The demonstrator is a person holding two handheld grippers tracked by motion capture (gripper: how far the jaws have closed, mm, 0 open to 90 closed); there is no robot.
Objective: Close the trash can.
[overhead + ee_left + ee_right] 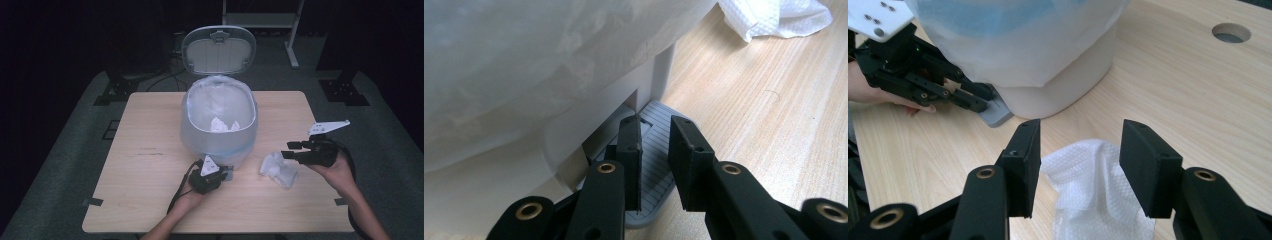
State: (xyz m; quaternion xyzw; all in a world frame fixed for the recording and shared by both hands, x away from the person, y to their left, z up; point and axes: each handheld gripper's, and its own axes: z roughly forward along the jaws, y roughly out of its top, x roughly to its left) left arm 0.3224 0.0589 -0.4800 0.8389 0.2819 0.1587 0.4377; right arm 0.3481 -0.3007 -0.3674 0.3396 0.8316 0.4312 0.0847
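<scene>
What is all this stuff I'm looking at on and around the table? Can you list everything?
Pedal bin: one, pale grey, at the table's far middle, lined with a whitish bag.
Lid: one, grey, standing open behind the bin.
Foot pedal: one, grey and ribbed, at the bin's near foot.
Crumpled paper in the bin: white, count unclear.
Paper towel: one, white, crumpled, on the table right of the bin.
Table: one, light wood, with a round hole near one edge.
Left gripper: black, shut, jaws resting on the pedal.
Right gripper: black, jaws open just above the paper towel.
</scene>
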